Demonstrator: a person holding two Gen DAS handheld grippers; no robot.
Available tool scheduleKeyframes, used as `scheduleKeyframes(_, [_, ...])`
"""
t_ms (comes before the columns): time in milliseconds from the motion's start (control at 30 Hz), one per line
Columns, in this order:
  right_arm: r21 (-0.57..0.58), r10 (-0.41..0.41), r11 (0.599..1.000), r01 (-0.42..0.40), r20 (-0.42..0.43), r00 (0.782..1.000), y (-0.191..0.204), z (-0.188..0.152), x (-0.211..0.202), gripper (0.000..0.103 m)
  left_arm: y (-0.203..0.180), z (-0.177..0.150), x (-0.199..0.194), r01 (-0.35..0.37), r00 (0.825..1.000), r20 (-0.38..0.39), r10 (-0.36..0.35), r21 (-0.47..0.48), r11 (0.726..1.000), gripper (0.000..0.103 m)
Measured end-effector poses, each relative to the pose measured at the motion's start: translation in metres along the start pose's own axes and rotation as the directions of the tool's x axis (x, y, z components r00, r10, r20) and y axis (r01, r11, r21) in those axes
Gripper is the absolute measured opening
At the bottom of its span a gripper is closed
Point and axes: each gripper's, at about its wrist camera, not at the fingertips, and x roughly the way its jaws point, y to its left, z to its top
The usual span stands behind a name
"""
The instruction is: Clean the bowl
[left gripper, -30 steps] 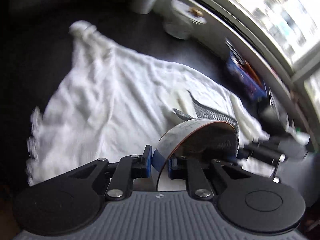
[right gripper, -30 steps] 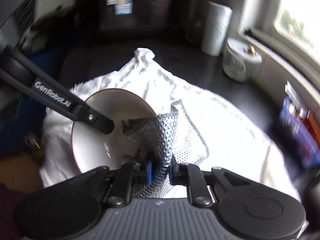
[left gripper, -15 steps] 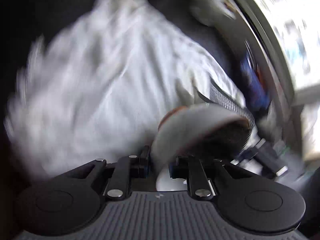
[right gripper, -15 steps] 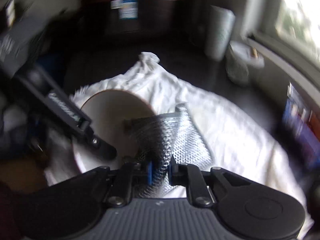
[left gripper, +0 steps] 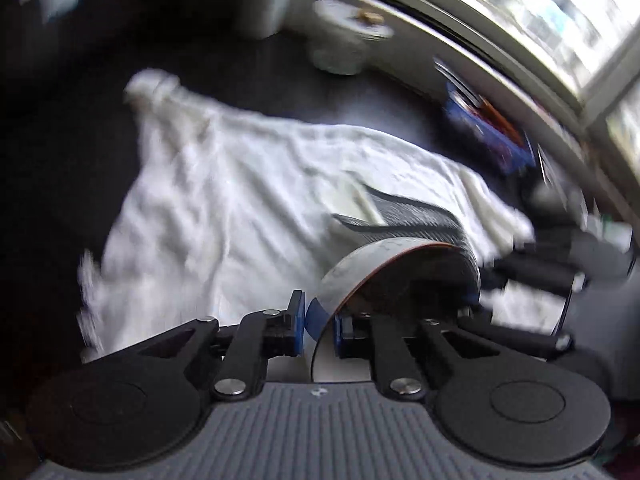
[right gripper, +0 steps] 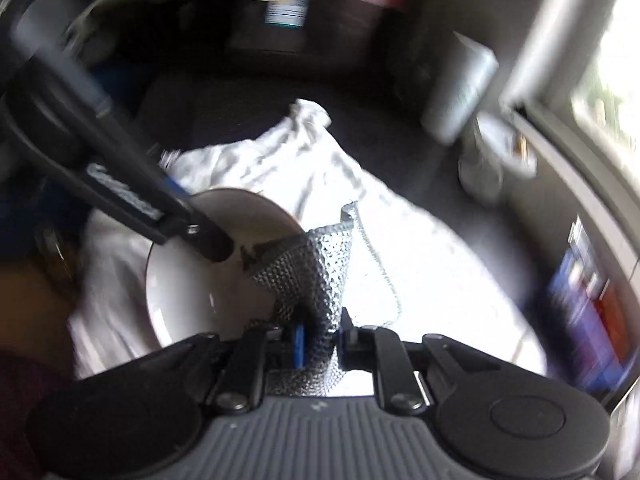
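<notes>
My left gripper (left gripper: 319, 322) is shut on the rim of a white bowl (left gripper: 372, 270) with a brown edge, held tilted on its side above a white towel (left gripper: 240, 200). In the right wrist view the bowl (right gripper: 192, 292) opens toward me, with the left gripper's fingers (right gripper: 200, 236) clamped on its upper rim. My right gripper (right gripper: 320, 340) is shut on a silver mesh scrubbing cloth (right gripper: 316, 268), which drapes over the bowl's right rim and into it. The cloth also shows behind the bowl in the left wrist view (left gripper: 412, 216).
The towel (right gripper: 320, 184) lies on a dark counter (left gripper: 248, 76). A paper towel roll (right gripper: 460, 88) and a lidded white container (left gripper: 344, 44) stand near the window sill. A blue box (left gripper: 488, 128) sits at the right. A dark red appliance (right gripper: 304, 8) is at the back.
The left gripper swung the bowl and came back near its earlier pose. The mesh cloth has shifted along the bowl's right rim. Both views are motion-blurred.
</notes>
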Motion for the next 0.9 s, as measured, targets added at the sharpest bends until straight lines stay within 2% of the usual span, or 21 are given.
scheduleKeyframes(33, [0.024, 0.012, 1.000, -0.012, 0.000, 1.000, -0.001, -0.001, 0.002, 0.017, 0.009, -0.002, 0.000, 0.022, 1.000, 0.004, -0.022, -0.074, 0.997, 0.013])
scheduleKeyframes(100, [0.127, 0.059, 0.990, -0.059, 0.002, 0.998, -0.008, -0.006, 0.005, 0.018, 0.019, -0.005, 0.000, 0.055, 0.999, 0.012, -0.053, -0.158, 0.986, 0.016])
scheduleKeyframes(133, [0.183, 0.081, 0.980, -0.081, 0.004, 0.997, -0.013, -0.008, 0.006, 0.018, 0.027, -0.008, 0.001, 0.089, 0.996, 0.020, -0.086, -0.233, 0.969, 0.019])
scheduleKeyframes(233, [0.359, 0.157, 0.920, -0.154, 0.021, 0.987, -0.028, -0.016, 0.010, 0.018, 0.049, -0.017, 0.007, 0.174, 0.984, 0.034, -0.177, -0.420, 0.891, 0.020])
scheduleKeyframes(267, [0.408, 0.178, 0.896, -0.174, 0.029, 0.984, -0.032, -0.019, 0.011, 0.018, 0.056, -0.021, 0.011, 0.198, 0.978, 0.033, -0.208, -0.484, 0.852, 0.020])
scheduleKeyframes(333, [0.438, 0.182, 0.881, -0.181, 0.040, 0.983, -0.034, -0.020, 0.008, 0.018, 0.065, -0.029, 0.019, 0.228, 0.966, 0.034, -0.255, -0.573, 0.787, 0.020])
scheduleKeyframes(367, [0.433, 0.173, 0.884, -0.174, 0.041, 0.984, -0.033, -0.019, 0.005, 0.018, 0.067, -0.032, 0.022, 0.235, 0.962, 0.032, -0.271, -0.601, 0.764, 0.020])
scheduleKeyframes(467, [0.407, 0.151, 0.900, -0.155, 0.043, 0.988, -0.032, -0.017, 0.001, 0.018, 0.067, -0.036, 0.028, 0.246, 0.955, 0.023, -0.295, -0.618, 0.747, 0.020])
scheduleKeyframes(500, [0.380, 0.137, 0.914, -0.142, 0.040, 0.990, -0.030, -0.016, 0.001, 0.017, 0.063, -0.034, 0.027, 0.237, 0.958, 0.010, -0.287, -0.590, 0.772, 0.019])
scheduleKeyframes(567, [0.244, 0.081, 0.966, -0.084, 0.022, 0.996, -0.016, -0.010, 0.000, 0.017, 0.040, -0.023, 0.023, 0.163, 0.978, -0.056, -0.202, -0.399, 0.902, 0.020])
scheduleKeyframes(600, [0.159, 0.053, 0.986, -0.056, 0.023, 0.998, -0.008, -0.007, -0.002, 0.016, 0.028, -0.020, 0.021, 0.126, 0.986, -0.065, -0.152, -0.299, 0.946, 0.020])
scheduleKeyframes(633, [0.073, 0.025, 0.997, -0.027, 0.026, 0.999, 0.001, -0.005, -0.003, 0.016, 0.016, -0.017, 0.018, 0.086, 0.992, -0.070, -0.102, -0.196, 0.977, 0.020])
scheduleKeyframes(667, [-0.006, 0.000, 1.000, 0.001, 0.031, 1.000, 0.008, -0.004, -0.005, 0.015, 0.005, -0.014, 0.015, 0.047, 0.996, -0.065, -0.054, -0.096, 0.994, 0.020])
scheduleKeyframes(700, [-0.075, -0.022, 0.997, 0.025, 0.040, 0.999, 0.014, -0.003, -0.007, 0.014, -0.004, -0.013, 0.012, 0.017, 0.999, -0.045, -0.018, -0.013, 1.000, 0.021])
scheduleKeyframes(733, [-0.148, -0.044, 0.988, 0.051, 0.050, 0.998, 0.020, -0.003, -0.009, 0.013, -0.019, -0.011, 0.007, -0.027, 0.999, -0.022, 0.030, 0.114, 0.993, 0.021])
scheduleKeyframes(767, [-0.228, -0.065, 0.970, 0.077, 0.062, 0.996, 0.027, -0.003, -0.011, 0.013, -0.033, -0.010, 0.003, -0.070, 0.997, 0.007, 0.071, 0.230, 0.971, 0.021])
scheduleKeyframes(800, [-0.299, -0.080, 0.949, 0.099, 0.074, 0.994, 0.033, -0.003, -0.011, 0.013, -0.042, -0.009, -0.001, -0.096, 0.995, 0.036, 0.089, 0.302, 0.948, 0.021])
scheduleKeyframes(867, [-0.420, -0.103, 0.898, 0.135, 0.098, 0.990, 0.043, -0.005, -0.013, 0.014, -0.057, -0.009, -0.004, -0.129, 0.992, 0.062, 0.113, 0.424, 0.896, 0.020])
scheduleKeyframes(900, [-0.439, -0.102, 0.888, 0.136, 0.101, 0.990, 0.044, -0.005, -0.013, 0.014, -0.062, -0.010, -0.006, -0.148, 0.989, 0.080, 0.125, 0.467, 0.872, 0.017])
